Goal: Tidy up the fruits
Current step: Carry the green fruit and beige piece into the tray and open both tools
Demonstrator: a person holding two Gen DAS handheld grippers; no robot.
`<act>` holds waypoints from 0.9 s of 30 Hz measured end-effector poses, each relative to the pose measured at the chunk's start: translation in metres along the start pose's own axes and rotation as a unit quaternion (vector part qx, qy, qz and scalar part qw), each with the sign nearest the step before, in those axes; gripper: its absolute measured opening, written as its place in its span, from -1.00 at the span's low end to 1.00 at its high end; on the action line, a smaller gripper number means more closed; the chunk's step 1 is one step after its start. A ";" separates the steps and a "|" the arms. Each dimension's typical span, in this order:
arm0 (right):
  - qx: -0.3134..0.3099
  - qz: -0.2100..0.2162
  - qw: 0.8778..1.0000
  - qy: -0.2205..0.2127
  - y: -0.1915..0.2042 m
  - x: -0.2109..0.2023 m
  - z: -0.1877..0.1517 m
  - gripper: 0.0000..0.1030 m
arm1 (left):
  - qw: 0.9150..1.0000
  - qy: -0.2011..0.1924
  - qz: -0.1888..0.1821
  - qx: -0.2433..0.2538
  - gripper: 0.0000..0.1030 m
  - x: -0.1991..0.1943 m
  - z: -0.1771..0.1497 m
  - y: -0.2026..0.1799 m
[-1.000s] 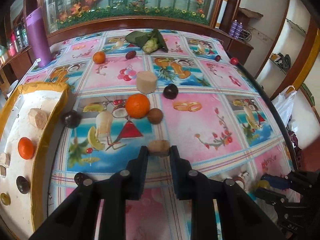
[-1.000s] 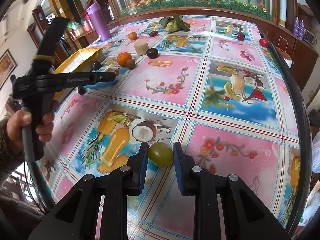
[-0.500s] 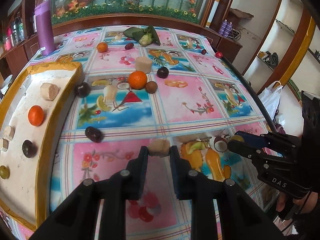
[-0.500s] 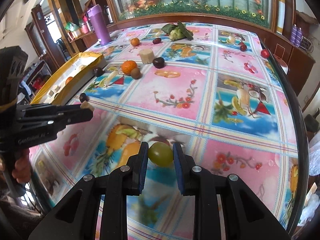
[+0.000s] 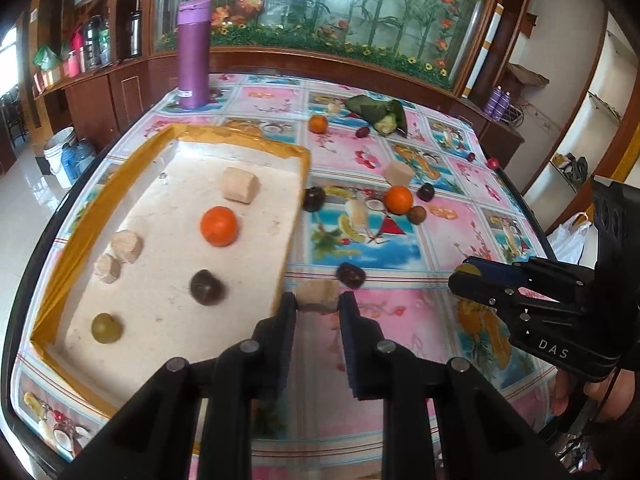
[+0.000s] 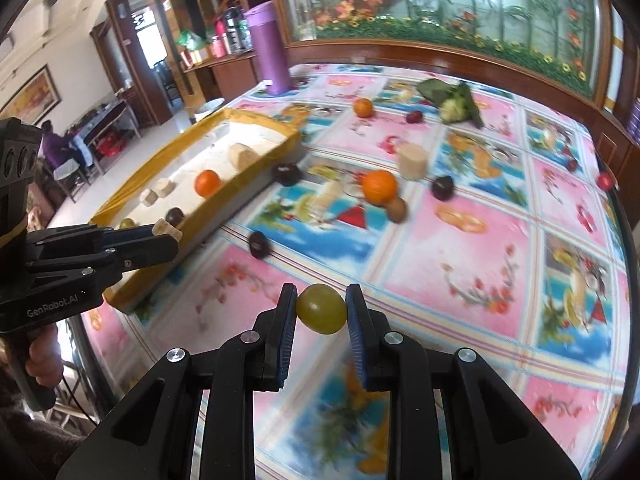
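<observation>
1. Left wrist view: left gripper point(image 5: 318, 303) closed on a pale tan chunk point(image 5: 319, 295), rough-cut and blocky, held above the tablecloth just beside the tray's near right corner.
2. Right wrist view: right gripper point(image 6: 321, 309) clamped on a smooth round green grape point(image 6: 321, 309), held over the table, well right of the tray.
3. Tray point(image 5: 60, 276): shallow, yellow-taped rim, white gritty floor; inside lie an orange point(image 5: 219, 226), a dark plum point(image 5: 206, 287), a green grape, three tan chunks.
4. Dark glossy fruit point(image 5: 350, 275) on the cloth just beyond the held chunk.
5. Farther out: loose orange point(image 5: 398, 199), more dark fruits, tall purple tumbler point(image 5: 193, 53), leafy green bundle point(image 5: 378, 114).
</observation>
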State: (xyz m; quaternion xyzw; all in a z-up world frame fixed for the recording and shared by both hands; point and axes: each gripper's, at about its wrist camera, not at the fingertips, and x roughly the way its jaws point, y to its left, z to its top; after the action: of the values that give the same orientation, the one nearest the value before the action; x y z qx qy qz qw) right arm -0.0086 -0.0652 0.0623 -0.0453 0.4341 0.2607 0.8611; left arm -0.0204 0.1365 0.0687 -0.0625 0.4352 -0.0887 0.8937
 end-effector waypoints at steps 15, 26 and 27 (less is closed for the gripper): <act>-0.063 0.046 0.997 -0.003 0.077 0.057 0.076 -0.53 | 0.996 0.011 0.062 -0.063 -0.52 -0.002 -0.003 0.100; -0.085 0.023 0.996 0.023 0.087 0.115 0.105 -0.53 | 0.995 0.037 0.062 -0.069 -0.52 0.026 0.003 0.118; -0.083 0.020 0.996 0.028 0.086 0.119 0.106 -0.53 | 0.995 0.038 0.061 -0.069 -0.52 0.028 0.003 0.118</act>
State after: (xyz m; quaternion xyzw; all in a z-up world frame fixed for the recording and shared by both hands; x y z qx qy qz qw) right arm 0.0847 0.0897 0.0487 -0.1151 0.4355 0.3115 0.8367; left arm 0.0112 0.2463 0.0272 -0.0943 0.4769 -0.0062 0.8739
